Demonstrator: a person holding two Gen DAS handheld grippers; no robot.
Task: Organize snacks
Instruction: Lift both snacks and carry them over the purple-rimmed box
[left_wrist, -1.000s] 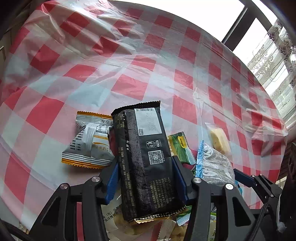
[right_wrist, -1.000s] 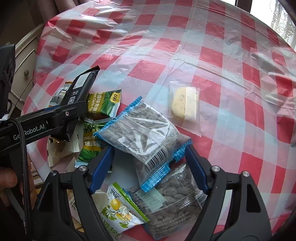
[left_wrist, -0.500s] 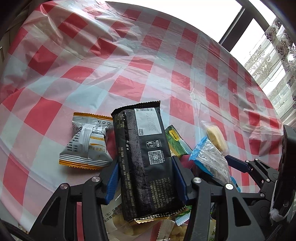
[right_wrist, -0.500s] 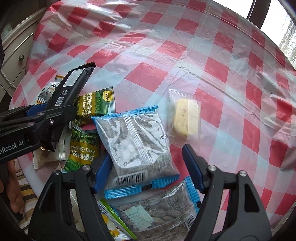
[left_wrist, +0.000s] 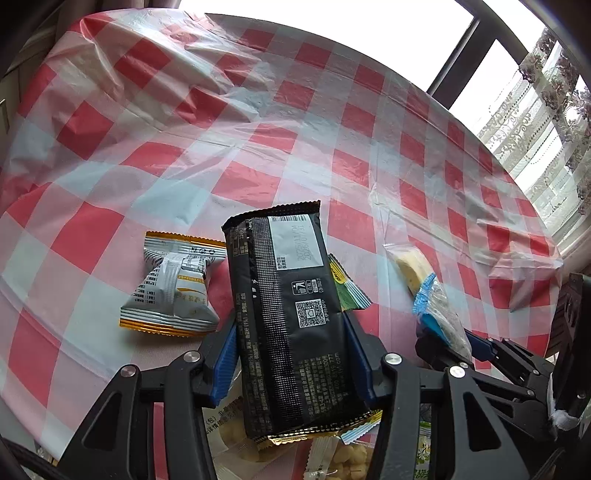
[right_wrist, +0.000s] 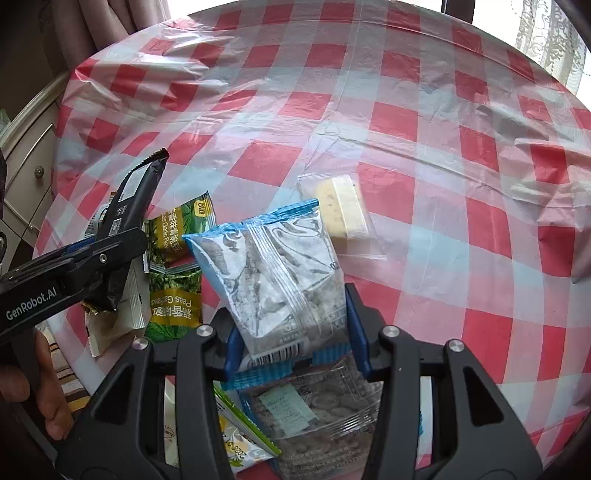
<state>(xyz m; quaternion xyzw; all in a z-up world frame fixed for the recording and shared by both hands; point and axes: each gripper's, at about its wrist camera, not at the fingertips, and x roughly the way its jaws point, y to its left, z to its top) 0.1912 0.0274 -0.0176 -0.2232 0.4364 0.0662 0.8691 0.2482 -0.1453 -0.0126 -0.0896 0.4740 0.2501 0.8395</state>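
Gripping black snack bar wrapper (left_wrist: 284, 317) in left gripper (left_wrist: 290, 354), blue pads pressed on both long edges, jaws partly open around it. Right gripper (right_wrist: 293, 332) jaws just closing, now pinching clear blue-edged snack bag (right_wrist: 273, 280) near its barcode end. Beyond right jaws: clear-wrapped yellow cake slice (right_wrist: 341, 208) on red-checked tablecloth (right_wrist: 406, 129). Left of left jaws: silver-orange packet (left_wrist: 170, 291). Between both: green pea packets (right_wrist: 177, 266).

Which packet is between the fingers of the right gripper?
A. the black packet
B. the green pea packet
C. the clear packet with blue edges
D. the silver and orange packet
C: the right gripper has just closed its blue pads on the clear packet; the left gripper holds the black packet.
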